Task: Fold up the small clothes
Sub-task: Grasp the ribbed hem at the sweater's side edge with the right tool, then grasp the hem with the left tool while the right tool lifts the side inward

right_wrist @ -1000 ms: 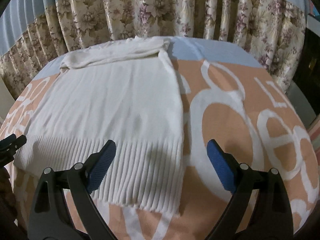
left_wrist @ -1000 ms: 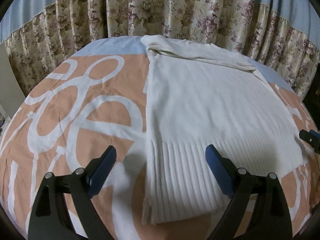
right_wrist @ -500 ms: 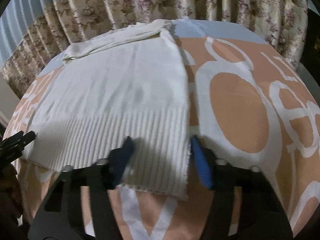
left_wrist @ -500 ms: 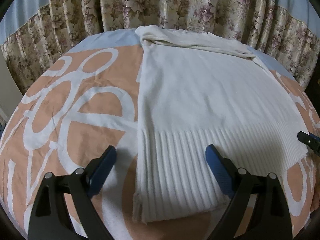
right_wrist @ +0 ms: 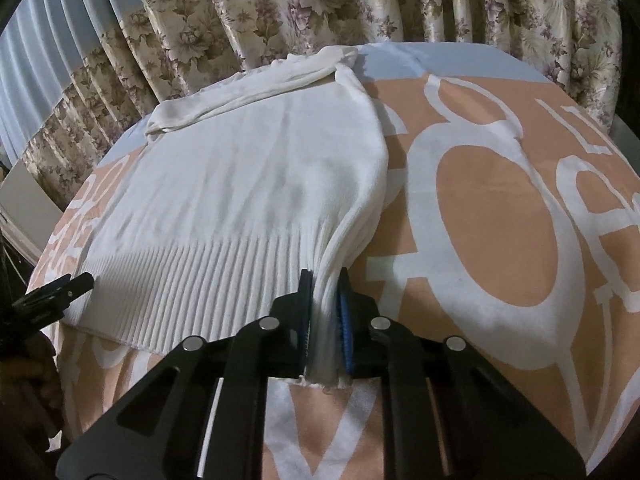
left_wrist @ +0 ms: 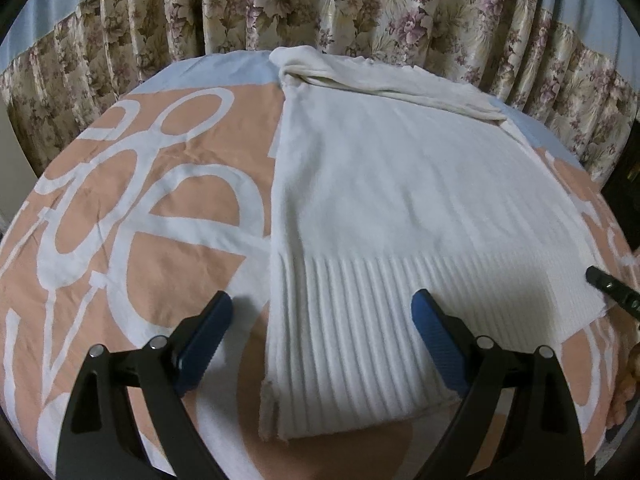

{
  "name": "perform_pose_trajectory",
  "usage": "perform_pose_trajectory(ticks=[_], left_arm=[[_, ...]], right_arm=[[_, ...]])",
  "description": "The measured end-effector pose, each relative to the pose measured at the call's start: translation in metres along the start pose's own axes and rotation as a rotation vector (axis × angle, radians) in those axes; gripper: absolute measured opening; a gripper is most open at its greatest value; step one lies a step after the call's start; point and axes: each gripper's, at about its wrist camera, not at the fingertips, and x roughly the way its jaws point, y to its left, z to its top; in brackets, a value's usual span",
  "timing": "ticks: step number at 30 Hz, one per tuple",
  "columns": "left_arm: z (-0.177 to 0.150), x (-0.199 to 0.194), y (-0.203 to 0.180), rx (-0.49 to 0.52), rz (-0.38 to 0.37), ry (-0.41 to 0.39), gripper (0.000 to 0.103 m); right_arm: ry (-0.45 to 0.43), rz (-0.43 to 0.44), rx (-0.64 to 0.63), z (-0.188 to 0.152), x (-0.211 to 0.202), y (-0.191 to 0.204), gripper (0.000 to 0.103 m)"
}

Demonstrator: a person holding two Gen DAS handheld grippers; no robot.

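A white knit sweater (left_wrist: 400,200) lies flat on an orange and white patterned cloth, ribbed hem toward me, sleeves folded across its far end. It also shows in the right wrist view (right_wrist: 248,184). My left gripper (left_wrist: 320,320) is open, its blue pads straddling the hem's left corner just above the fabric. My right gripper (right_wrist: 324,304) is shut on the hem's right corner, which bunches up between the pads. The right gripper's tip shows at the right edge of the left wrist view (left_wrist: 608,284). The left gripper's tip shows at the left edge of the right wrist view (right_wrist: 60,288).
The patterned cloth (left_wrist: 120,220) covers a rounded surface with a pale blue band at the far end (right_wrist: 440,56). Floral curtains (left_wrist: 320,8) hang close behind it. The surface drops away at its left and right edges.
My right gripper has moved in over the hem's right corner and closed on it, pinching the fabric up. My left gripper has edged closer over the hem's left corner and stays open.
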Motion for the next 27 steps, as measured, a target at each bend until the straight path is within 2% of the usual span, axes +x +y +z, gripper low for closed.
perform_pose_trajectory(ticks=[5,10,12,14,15,17,21,23,27], left_arm=[[-0.002,-0.001,-0.003,-0.011,-0.049,-0.001,0.092],[-0.002,0.001,-0.014,0.033,-0.027,0.011,0.091],[-0.003,0.003,-0.018,0.053,-0.010,0.014,0.084],[-0.003,0.001,-0.016,0.034,-0.014,0.001,0.064],[-0.003,0.000,-0.014,0.019,-0.019,-0.002,0.061],[-0.002,-0.001,-0.008,-0.007,-0.031,-0.008,0.044],[-0.002,-0.002,-0.001,-0.043,-0.052,-0.012,0.030],[-0.002,-0.003,-0.004,-0.043,-0.076,-0.010,0.019],[-0.004,-0.003,-0.011,-0.036,-0.083,-0.014,0.017]], right_arm=[[0.000,-0.009,-0.011,0.000,0.001,0.001,0.013],[-0.003,-0.006,-0.006,-0.001,0.002,0.001,0.014],[-0.002,-0.004,-0.004,-0.001,0.002,0.000,0.014],[-0.002,-0.001,-0.002,-0.001,0.002,-0.001,0.014],[-0.002,0.000,-0.001,-0.002,0.003,-0.001,0.015],[-0.002,0.000,-0.001,-0.002,0.003,-0.001,0.015],[-0.001,-0.001,-0.005,-0.002,0.003,-0.001,0.016],[-0.001,-0.004,-0.008,-0.002,0.003,-0.001,0.016],[-0.003,-0.010,-0.014,-0.003,0.002,0.000,0.016]])
